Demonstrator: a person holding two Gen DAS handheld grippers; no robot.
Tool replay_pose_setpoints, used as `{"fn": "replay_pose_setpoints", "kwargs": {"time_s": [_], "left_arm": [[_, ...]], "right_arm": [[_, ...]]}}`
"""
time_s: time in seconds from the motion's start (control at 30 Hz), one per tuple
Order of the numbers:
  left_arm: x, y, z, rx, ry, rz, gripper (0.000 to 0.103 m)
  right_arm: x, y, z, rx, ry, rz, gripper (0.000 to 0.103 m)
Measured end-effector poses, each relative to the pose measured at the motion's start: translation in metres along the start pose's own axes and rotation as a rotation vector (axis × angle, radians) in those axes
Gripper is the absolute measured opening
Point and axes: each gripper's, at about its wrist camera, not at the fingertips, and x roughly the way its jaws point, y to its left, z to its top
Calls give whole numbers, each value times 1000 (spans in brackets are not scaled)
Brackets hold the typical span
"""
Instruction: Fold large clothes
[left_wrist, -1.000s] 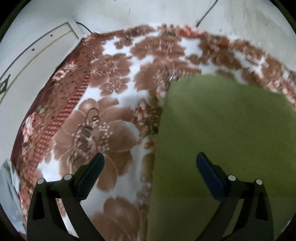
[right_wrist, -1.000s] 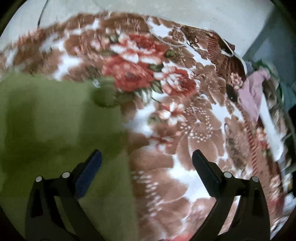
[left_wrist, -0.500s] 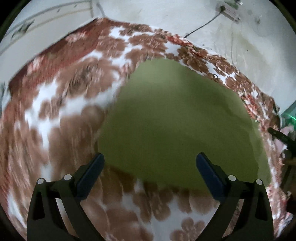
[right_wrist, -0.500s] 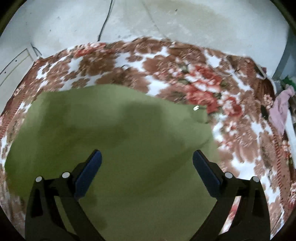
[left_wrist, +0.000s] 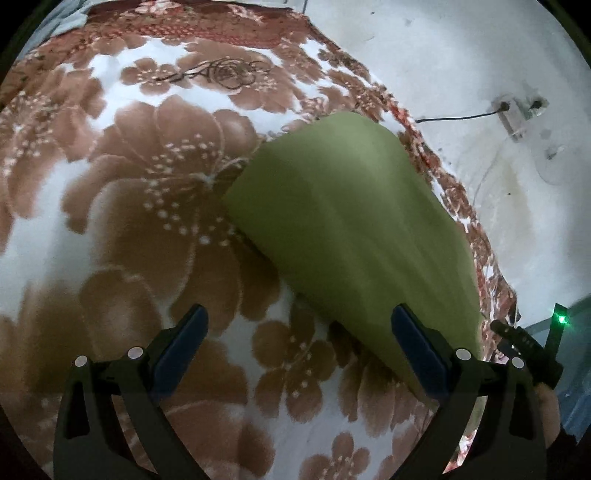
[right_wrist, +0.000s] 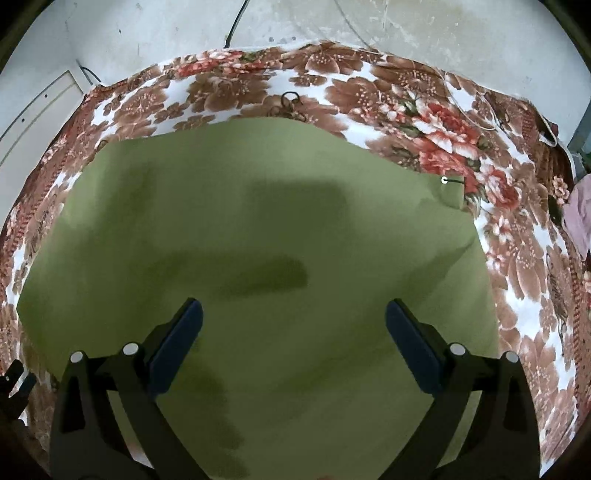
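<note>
You're holding both grippers wide apart with nothing between the jaws — the left gripper (left_wrist: 297, 341) is hovering over the floral blanket (left_wrist: 122, 206), with the green cloth (left_wrist: 354, 236) lying off to the center-right of that frame. Your right gripper (right_wrist: 293, 338) is hanging right above the same green cloth (right_wrist: 258, 240), which is filling the middle of that view and lying flat on the blanket (right_wrist: 517, 266) — a small white tag (right_wrist: 444, 180) is showing at its upper right corner.

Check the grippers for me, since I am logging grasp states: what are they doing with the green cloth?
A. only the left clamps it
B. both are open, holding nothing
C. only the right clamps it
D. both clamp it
B: the left gripper and the right gripper both stand wide open, with the green cloth lying flat on the floral blanket.
</note>
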Motion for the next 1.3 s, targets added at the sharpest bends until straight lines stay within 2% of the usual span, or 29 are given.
{"fn": "replay_pose_setpoints", "kwargs": {"time_s": [0.2,0.37,0.43,0.5,0.7,0.9,1.1,1.13,1.17,1.2,1.3], "left_arm": [[25,2,-3,-29,-29,-7,97],[29,3,5,-80,-97,-71,97],[36,6,16,-108,-121,-118,97],[46,6,28,-107,-130,-125,97],[72,-3,56,-94,-102,-124,98],[73,-11,60,-69,-96,-201,97],[94,-20,66,5,-56,-122,96],[93,-16,65,-22,-64,-121,91],[93,-13,64,-44,-73,-109,81],[92,-9,62,-64,-83,-96,78],[91,-10,59,-39,-84,-80,54]], "right_arm": [[11,6,-10,4,31,-6,98],[20,11,-21,-3,55,-15,98],[21,12,-23,3,57,-19,98],[21,13,-25,6,61,-26,98],[22,18,-28,10,66,-52,98],[25,17,-30,39,86,-67,98],[25,21,-27,58,98,-100,98],[26,21,-27,60,96,-107,98],[27,22,-28,62,96,-113,98],[28,23,-29,68,96,-119,98],[32,27,-29,77,96,-148,98]]}}
